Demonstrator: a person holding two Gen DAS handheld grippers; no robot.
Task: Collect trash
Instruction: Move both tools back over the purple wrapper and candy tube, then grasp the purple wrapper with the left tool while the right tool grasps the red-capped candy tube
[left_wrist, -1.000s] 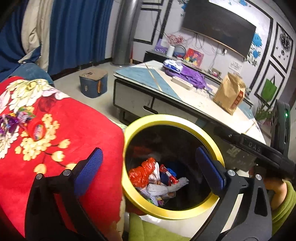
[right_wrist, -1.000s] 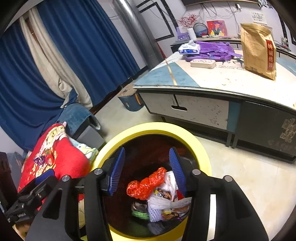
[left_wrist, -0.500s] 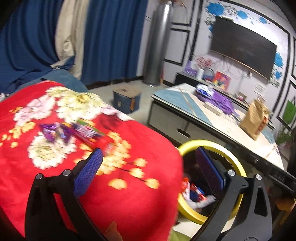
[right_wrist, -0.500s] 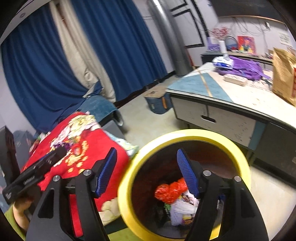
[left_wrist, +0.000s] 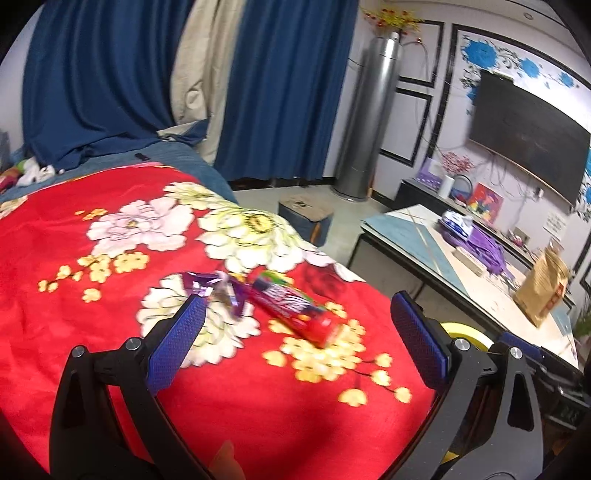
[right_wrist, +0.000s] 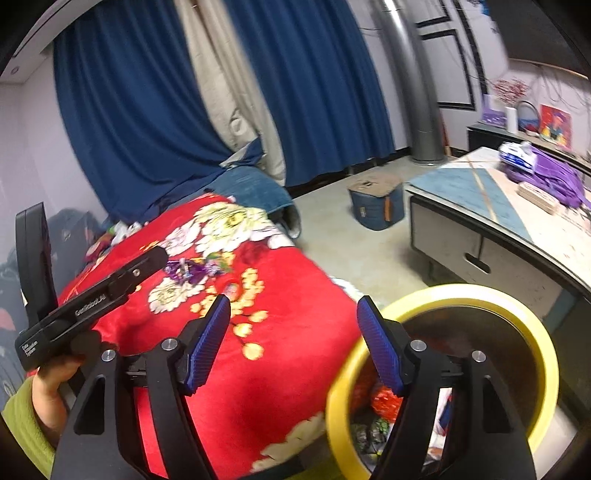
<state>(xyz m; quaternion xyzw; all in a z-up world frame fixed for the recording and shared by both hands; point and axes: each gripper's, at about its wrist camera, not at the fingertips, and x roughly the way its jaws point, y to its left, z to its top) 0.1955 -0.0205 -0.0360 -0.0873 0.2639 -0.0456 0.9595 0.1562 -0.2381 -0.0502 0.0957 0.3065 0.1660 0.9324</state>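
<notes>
Trash, two items outstanding: red snack wrapper (left_wrist: 295, 308) and purple wrapper (left_wrist: 214, 291), touching, on the red floral blanket (left_wrist: 110, 295).

Left wrist view: left gripper (left_wrist: 295, 343) spread wide, empty, aimed at both wrappers.

Right wrist view: right gripper (right_wrist: 293, 343) opening, nothing between its jaws. Yellow-rimmed bin (right_wrist: 480, 295) beside the blanket already holds several wrappers. Judged: partly done.

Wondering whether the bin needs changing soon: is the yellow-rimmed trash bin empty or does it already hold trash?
It holds trash. In the right wrist view, the yellow-rimmed bin has crumpled wrappers at the bottom, well below its rim.
</notes>
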